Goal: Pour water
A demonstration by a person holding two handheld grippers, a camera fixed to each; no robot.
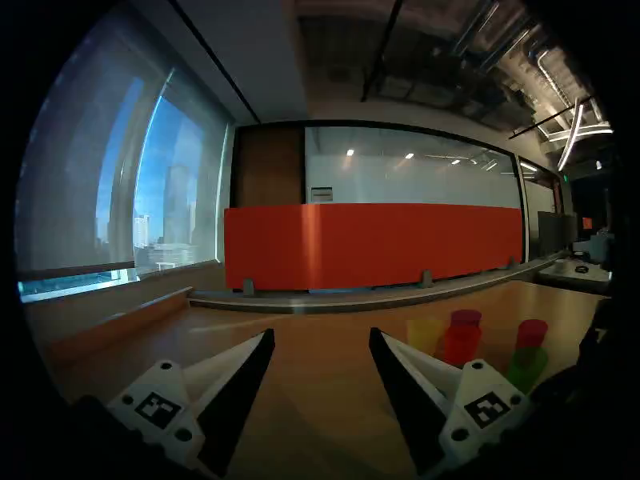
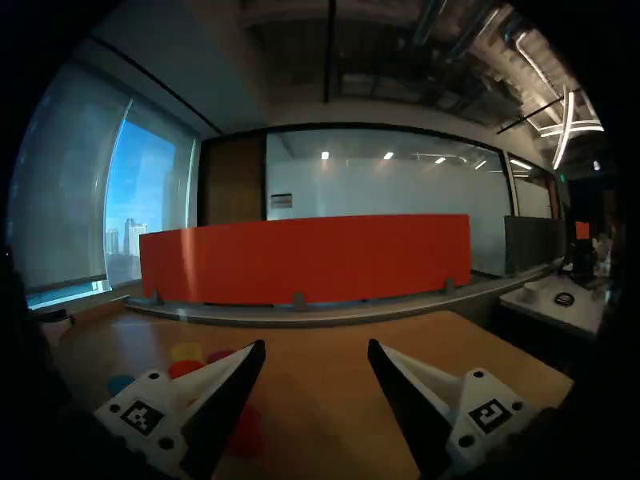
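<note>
Over the wooden desk point(image 1: 320, 416), left tool point(image 1: 320, 332) spread apart and empty, coloured cups point(image 1: 462, 344) ahead to its right; right tool point(image 2: 314, 344) likewise spread and empty, cups ahead to its left.

Office: orange desk divider point(image 1: 372, 244), glass partition point(image 1: 408, 164).

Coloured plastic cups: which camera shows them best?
The left gripper view: the coloured plastic cups stand upright, mostly unobstructed. The right gripper view shows them dim and partly hidden behind the right tongs.
</note>
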